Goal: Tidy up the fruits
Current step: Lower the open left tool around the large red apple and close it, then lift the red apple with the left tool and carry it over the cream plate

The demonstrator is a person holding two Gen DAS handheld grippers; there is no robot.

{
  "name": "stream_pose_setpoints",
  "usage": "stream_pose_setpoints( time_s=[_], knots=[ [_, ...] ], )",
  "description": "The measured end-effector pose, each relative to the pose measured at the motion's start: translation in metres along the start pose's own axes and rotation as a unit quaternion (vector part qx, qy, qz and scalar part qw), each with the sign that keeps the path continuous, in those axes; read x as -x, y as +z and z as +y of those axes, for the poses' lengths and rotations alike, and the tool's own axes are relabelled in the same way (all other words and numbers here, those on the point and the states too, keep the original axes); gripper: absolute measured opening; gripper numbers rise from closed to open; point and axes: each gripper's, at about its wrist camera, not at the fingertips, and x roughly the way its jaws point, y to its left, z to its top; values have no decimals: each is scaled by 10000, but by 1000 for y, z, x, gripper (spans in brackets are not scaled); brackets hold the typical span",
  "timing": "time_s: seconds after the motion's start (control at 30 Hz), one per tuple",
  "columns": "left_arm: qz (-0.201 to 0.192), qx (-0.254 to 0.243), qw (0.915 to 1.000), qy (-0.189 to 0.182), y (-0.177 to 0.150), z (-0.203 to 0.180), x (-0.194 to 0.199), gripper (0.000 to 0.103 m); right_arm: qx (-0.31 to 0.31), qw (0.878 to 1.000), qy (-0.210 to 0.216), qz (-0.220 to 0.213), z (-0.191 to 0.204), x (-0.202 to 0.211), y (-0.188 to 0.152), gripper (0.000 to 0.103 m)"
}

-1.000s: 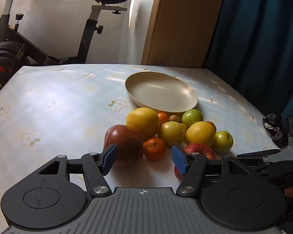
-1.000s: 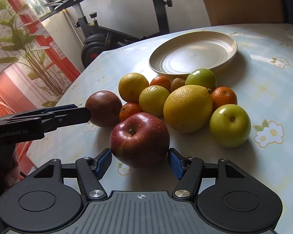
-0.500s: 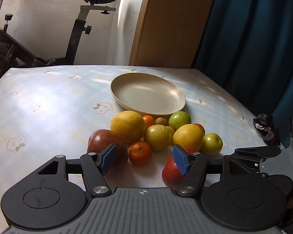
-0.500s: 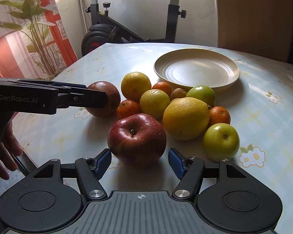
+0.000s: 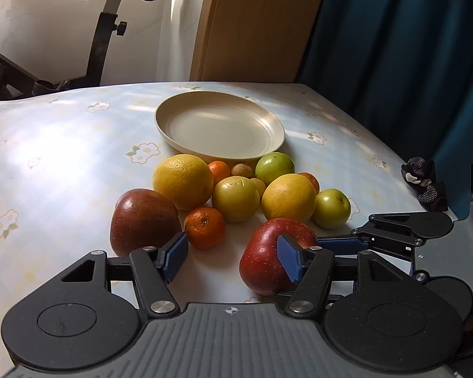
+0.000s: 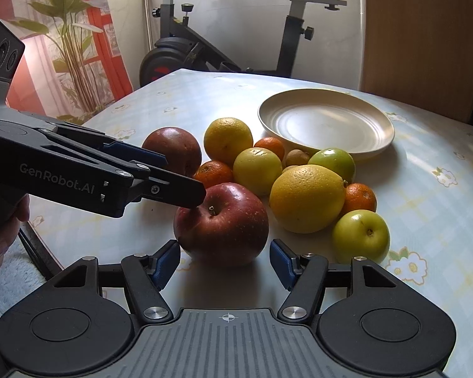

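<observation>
A pile of fruit lies on the flowered tablecloth in front of an empty cream plate [image 5: 219,130] [image 6: 326,123]. A red apple [image 6: 222,223] [image 5: 268,260] sits nearest, between the fingers of my open right gripper [image 6: 225,266]; the pads do not touch it. My left gripper [image 5: 231,256] is open, its right finger over that apple, a dark red apple [image 5: 142,220] by its left finger. Oranges [image 5: 183,181], mandarins [image 5: 205,226] and green apples [image 5: 331,208] lie behind.
An exercise bike [image 6: 224,41] stands beyond the table's far edge. A plant [image 6: 69,50] and red curtain are at the left. A dark cloth item [image 5: 424,184] lies at the table's right edge by a blue curtain.
My left gripper has swung right, so its right finger now sits over the red apple. The right gripper has stayed around that apple, still open.
</observation>
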Motion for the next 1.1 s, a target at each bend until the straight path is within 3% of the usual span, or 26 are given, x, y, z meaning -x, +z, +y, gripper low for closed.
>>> stream_pose_setpoints(
  time_s=[0.1,0.27,0.7,1.0,1.1],
  knots=[
    [64,66,9991,-417,1,1,-3,44,20,10000,21,-26,0,0,-1,58],
    [197,361,9965,-731,4,9,-8,24,56,9999,52,-76,0,0,-3,58],
    [318,990,9893,-1020,6,25,-16,26,89,9997,94,-205,0,-3,-4,58],
    [323,861,9918,-891,8,21,-12,26,-75,9992,213,-319,-2,1,-4,58],
    [127,825,9924,-901,15,19,1,26,-10,9983,218,-538,-1,12,3,58]
  ],
)
